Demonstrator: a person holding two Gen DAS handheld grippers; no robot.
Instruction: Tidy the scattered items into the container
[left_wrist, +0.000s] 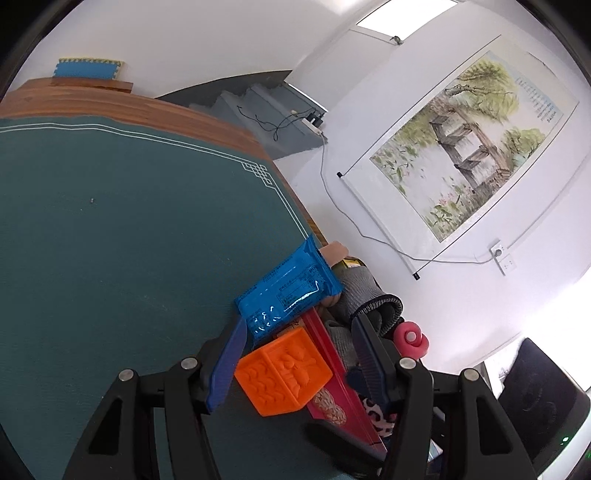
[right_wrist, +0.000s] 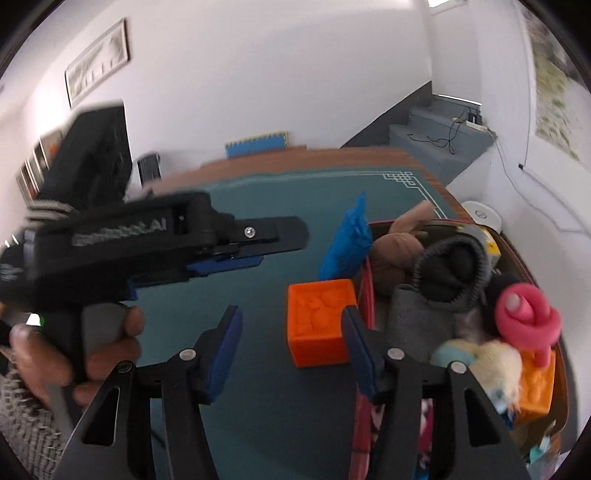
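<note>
One orange cube (right_wrist: 320, 322) stands on the green mat (right_wrist: 258, 387), touching the red box (right_wrist: 364, 291); a second cube (right_wrist: 537, 384) lies inside. One blue packet (right_wrist: 347, 240) leans on the box's rim. Both the left gripper (left_wrist: 295, 358) and the right gripper (right_wrist: 291, 343) are wide open and empty.

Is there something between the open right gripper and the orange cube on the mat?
Nothing visible. The right gripper is open, and the orange embossed rubber cube sits on bare teal mat just ahead, beside the red-walled container.
</note>
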